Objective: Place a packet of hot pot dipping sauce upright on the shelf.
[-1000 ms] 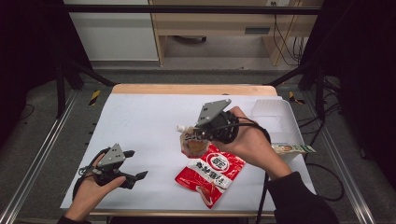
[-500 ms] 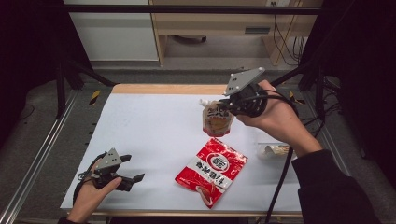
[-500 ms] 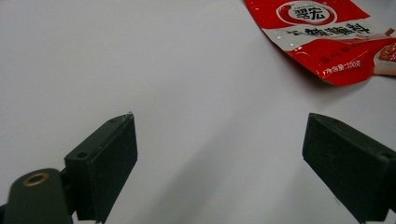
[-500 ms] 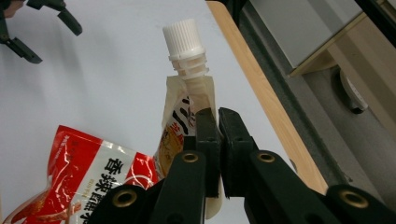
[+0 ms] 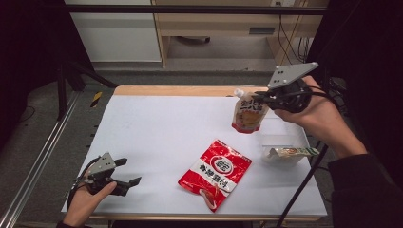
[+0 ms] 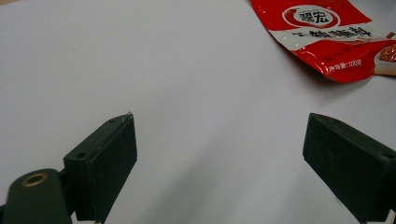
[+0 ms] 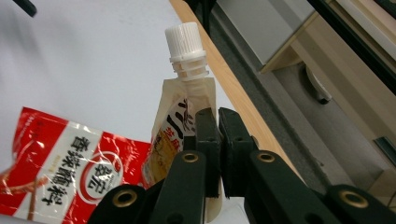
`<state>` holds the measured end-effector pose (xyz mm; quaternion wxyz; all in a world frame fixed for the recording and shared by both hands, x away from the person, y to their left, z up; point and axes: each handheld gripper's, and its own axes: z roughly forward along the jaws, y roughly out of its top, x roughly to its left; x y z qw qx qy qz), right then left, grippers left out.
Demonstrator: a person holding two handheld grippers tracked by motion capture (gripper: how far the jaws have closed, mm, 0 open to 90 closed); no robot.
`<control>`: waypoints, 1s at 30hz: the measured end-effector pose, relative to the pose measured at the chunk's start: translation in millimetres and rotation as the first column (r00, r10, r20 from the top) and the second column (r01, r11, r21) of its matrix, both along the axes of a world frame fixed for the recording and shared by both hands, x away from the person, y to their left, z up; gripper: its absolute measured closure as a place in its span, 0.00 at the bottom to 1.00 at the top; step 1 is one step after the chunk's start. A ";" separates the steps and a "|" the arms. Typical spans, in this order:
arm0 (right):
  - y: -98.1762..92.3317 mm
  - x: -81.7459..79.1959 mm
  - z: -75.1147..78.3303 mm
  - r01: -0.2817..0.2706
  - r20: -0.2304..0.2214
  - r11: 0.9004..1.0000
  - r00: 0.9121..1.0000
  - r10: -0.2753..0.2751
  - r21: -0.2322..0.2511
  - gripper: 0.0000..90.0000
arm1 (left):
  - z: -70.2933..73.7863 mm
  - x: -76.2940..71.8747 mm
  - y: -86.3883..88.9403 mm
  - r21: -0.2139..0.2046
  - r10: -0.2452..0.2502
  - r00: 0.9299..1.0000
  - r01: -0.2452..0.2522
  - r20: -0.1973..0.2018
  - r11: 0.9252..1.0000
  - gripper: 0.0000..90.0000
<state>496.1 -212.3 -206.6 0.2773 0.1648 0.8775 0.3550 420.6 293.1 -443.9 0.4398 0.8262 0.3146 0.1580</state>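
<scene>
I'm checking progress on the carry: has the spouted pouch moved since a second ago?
Yes. The spouted pouch, clamped in the right gripper, has gone up and right, away from the red packet toward the clear container.

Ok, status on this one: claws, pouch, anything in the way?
Right claw shut on spout pouch, held above the table. Left claw open, empty, low at the near left corner. Clear tray below right, red packet mid-table; nothing blocking.

The spouted pouch (image 7: 180,128) looks like glossy plastic film with a ribbed white plastic cap. The red packet (image 5: 216,173) is shiny, crinkled foil or plastic. The table (image 5: 157,128) has a smooth matt white top, edged probably in wood.
</scene>
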 end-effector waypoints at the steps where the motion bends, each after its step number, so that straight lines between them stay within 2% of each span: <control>1: -5.5 0.3 0.3 0.005 0.000 1.000 1.000 -0.005 0.001 0.98 | -0.8 -0.2 -0.3 -0.002 0.003 1.000 -0.003 -0.002 1.000 0.11; 10: -48.4 3.5 -1.2 0.060 0.042 0.998 0.997 -0.061 0.021 0.98 | -4.4 -0.6 -2.9 -0.005 0.007 1.000 -0.007 -0.012 1.000 0.11; 18: -75.1 5.0 -8.0 0.108 0.034 0.994 0.993 -0.109 0.017 0.98 | -3.9 -0.7 -2.8 -0.014 0.007 1.000 -0.007 -0.011 1.000 0.11; 30: -96.6 10.0 -45.0 0.134 -0.022 0.991 0.991 -0.134 -0.002 0.98 | -3.8 -1.5 -2.1 -0.010 0.007 1.000 -0.007 -0.012 1.000 0.11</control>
